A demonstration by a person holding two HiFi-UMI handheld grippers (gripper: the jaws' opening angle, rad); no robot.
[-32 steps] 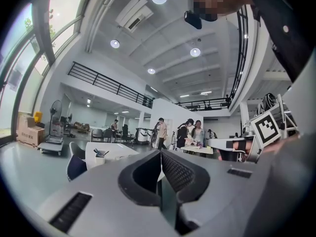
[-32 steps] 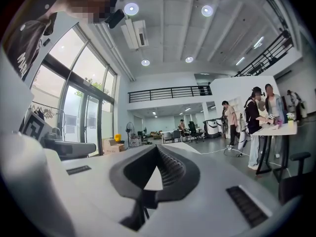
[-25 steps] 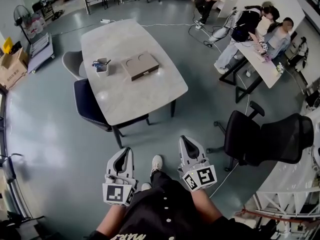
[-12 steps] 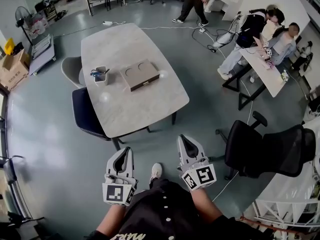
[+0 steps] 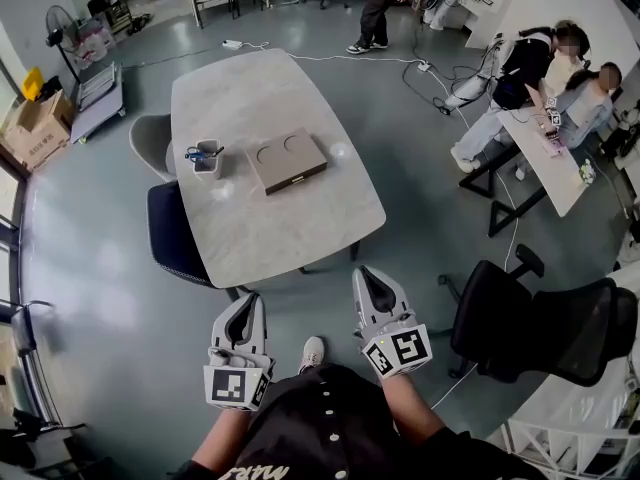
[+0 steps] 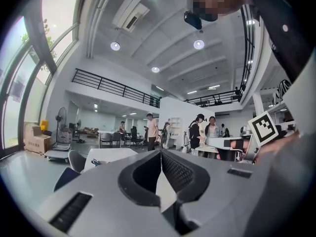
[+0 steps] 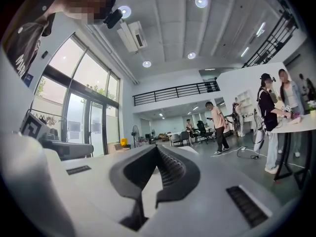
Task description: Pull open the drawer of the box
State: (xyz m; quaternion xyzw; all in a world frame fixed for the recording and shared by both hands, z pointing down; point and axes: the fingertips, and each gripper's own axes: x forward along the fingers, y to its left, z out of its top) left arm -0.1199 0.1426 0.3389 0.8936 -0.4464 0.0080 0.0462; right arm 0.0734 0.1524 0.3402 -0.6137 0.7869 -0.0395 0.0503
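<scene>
A flat tan box [image 5: 287, 160] with two round dents in its lid lies on the pale grey table [image 5: 290, 230]; its drawer front faces the near-right side and sits flush. Both grippers hang close to my body, well short of the table's near edge. My left gripper [image 5: 247, 306] points forward with its jaws together and nothing in them. My right gripper [image 5: 368, 279] is held the same way, shut and empty. In the left gripper view the left gripper [image 6: 160, 152] shows closed tips, with the table top far ahead. The right gripper view shows the right gripper [image 7: 157, 147] shut too.
A cup of pens [image 5: 207, 157] stands left of the box. A dark blue chair [image 5: 175, 233] and a grey chair [image 5: 150, 133] line the table's left side. A black office chair [image 5: 530, 318] is at my right. People sit at a white desk [image 5: 560, 158].
The table and box have drawn a little nearer and shifted right in the head view. A person at the back walked left. Both grippers keep their shut pose.
</scene>
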